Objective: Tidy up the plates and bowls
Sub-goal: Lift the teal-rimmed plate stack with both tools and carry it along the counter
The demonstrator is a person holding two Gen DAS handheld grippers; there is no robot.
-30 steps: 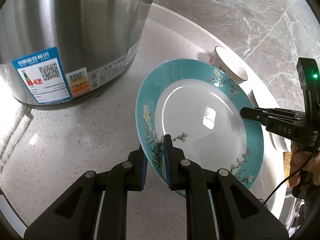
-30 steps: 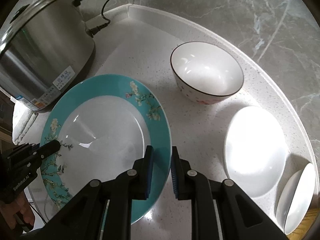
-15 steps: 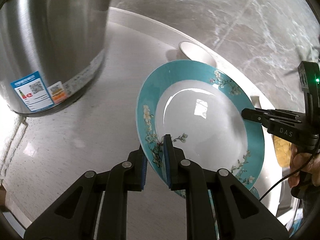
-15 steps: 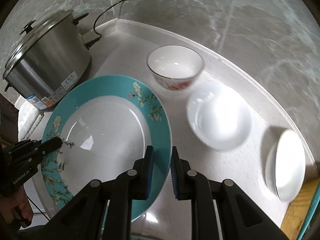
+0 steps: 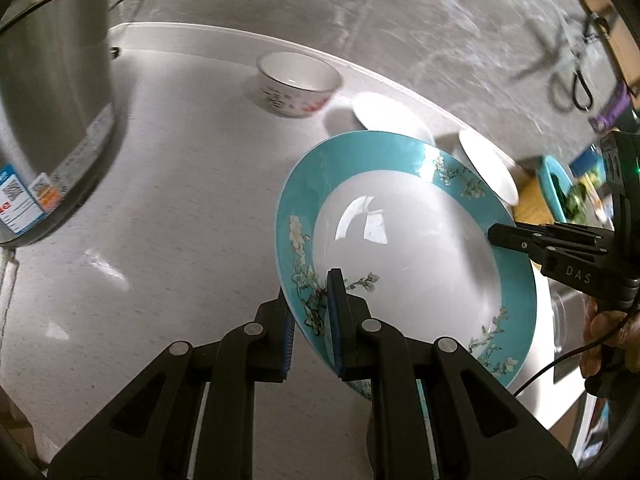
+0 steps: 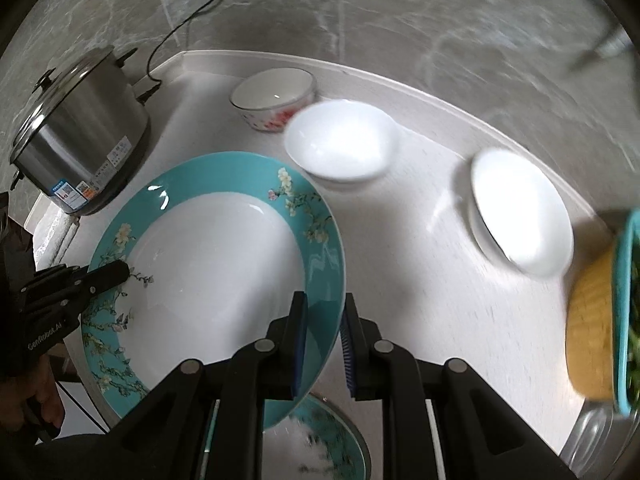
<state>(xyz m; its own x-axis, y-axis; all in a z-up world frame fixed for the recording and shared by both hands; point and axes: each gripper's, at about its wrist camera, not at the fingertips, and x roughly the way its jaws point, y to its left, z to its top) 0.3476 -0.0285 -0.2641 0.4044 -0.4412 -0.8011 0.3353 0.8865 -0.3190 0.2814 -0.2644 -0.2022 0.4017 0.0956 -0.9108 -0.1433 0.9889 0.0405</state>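
A large teal-rimmed plate (image 5: 404, 248) (image 6: 224, 268) with white blossom sprays hangs above the counter, held from both sides. My left gripper (image 5: 310, 312) is shut on its near rim; in the right wrist view it grips the plate's left rim (image 6: 116, 274). My right gripper (image 6: 323, 336) is shut on the opposite rim, seen in the left wrist view at the plate's right edge (image 5: 496, 236). On the counter behind stand a floral bowl (image 5: 298, 82) (image 6: 274, 96) and two white bowls (image 6: 340, 144) (image 6: 520, 210). Another teal plate (image 6: 324, 440) lies below.
A steel cooker (image 5: 44, 100) (image 6: 80, 136) with a power cord stands at the left on the speckled counter (image 5: 180, 200). A marble wall runs behind. A yellow item (image 6: 588, 328) and a teal-rimmed dish (image 6: 628, 312) sit at the right edge. A person's hand (image 5: 608, 340) holds the right gripper.
Both grippers have carried the plate to the right and slightly up, away from the cooker. The bowls have slid left in view, and a yellow item and second teal plate have appeared.
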